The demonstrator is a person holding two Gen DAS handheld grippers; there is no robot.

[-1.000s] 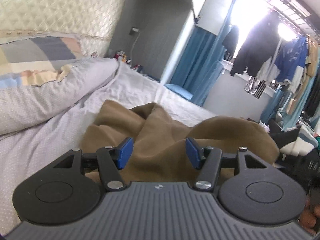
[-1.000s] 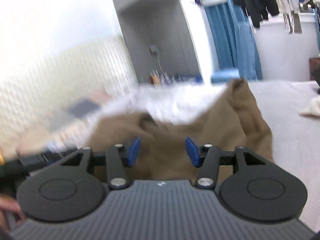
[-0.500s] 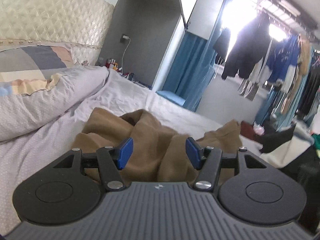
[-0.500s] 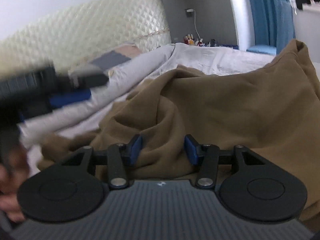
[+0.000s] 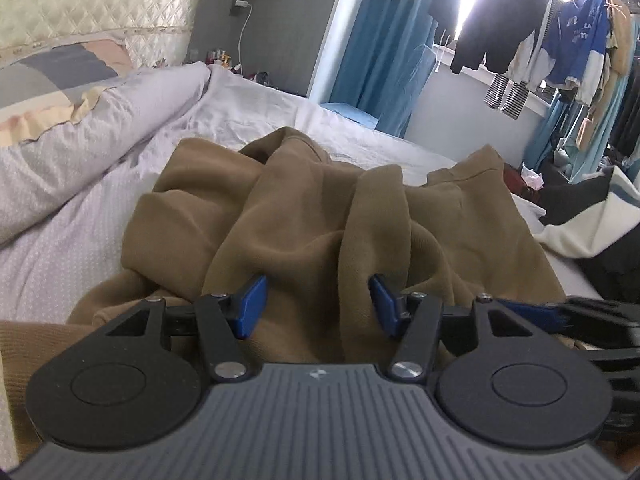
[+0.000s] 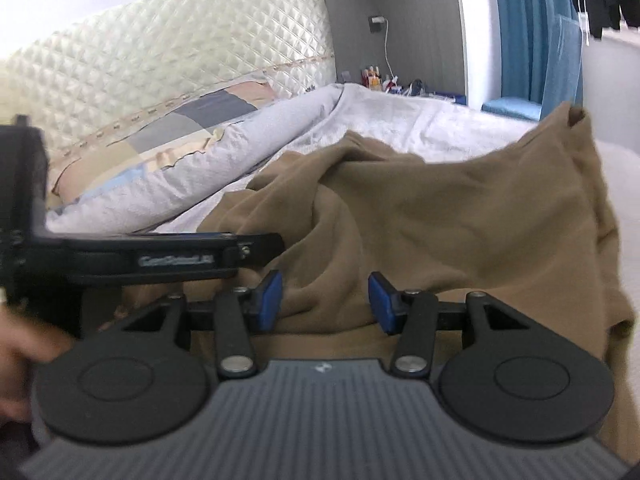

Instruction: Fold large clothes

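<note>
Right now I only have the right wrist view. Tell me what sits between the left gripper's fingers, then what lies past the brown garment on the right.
Observer: The left gripper is open. A raised fold of the brown garment stands between its pads, not clamped.
Operator: Now the right side.
Observer: A heap of black and white clothes lies at the right edge of the bed, just past the garment.
Operator: Check the window.
Observer: A blue and white top hangs there among other clothes.
</note>
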